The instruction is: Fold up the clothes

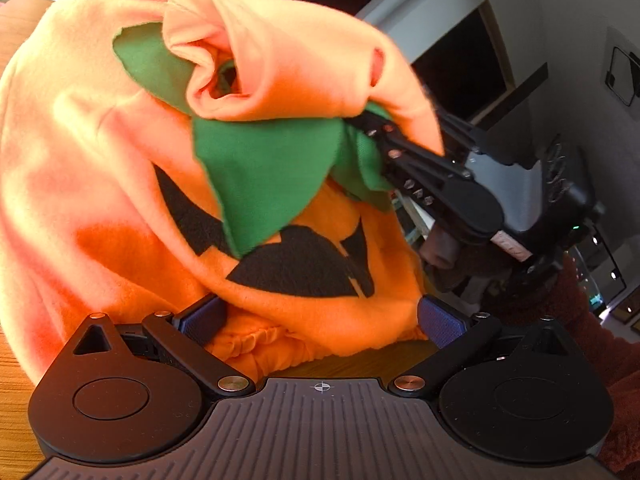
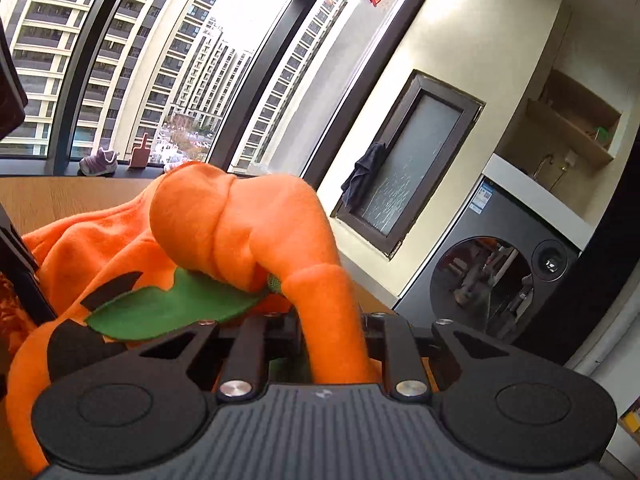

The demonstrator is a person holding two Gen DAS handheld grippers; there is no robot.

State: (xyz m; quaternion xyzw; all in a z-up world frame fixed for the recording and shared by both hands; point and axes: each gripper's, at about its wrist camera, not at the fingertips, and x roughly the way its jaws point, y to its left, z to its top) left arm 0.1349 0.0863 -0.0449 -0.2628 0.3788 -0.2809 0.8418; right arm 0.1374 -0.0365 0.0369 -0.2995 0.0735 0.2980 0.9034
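The orange fleece pumpkin costume with black felt face patches and green leaf-shaped collar pieces (image 1: 132,168) fills most of the left wrist view, heaped and hanging rather than lying flat. Its lower edge rests on the light wooden table (image 1: 16,396), visible at seven to eight o'clock in that view.

The left gripper (image 1: 320,320) stands with its blue pads wide apart. The bottom hem of the costume bulges between them, but the pads do not appear to press on it, so I judge this gripper open and holding nothing.

The right gripper (image 1: 360,122) enters the left view from three o'clock, its black fingers disappearing into the cloth near the green collar. In its own view the right gripper (image 2: 332,320) has its fingers drawn close together, with a rolled orange strip of the costume (image 2: 332,320) passing between them. It looks clamped on that strip, lifting the neck end of the garment above the table.

Behind, at three to four o'clock in the right view, stands a dark front-loading washing machine (image 2: 500,272), and a tall window (image 2: 140,60) fills the ten to twelve o'clock area.

As to progress, folding has barely started. The costume is bunched and twisted, with no clean fold or squared edge visible anywhere. It likely needs spreading flat on the table first, then folding in the sides and doubling it over.
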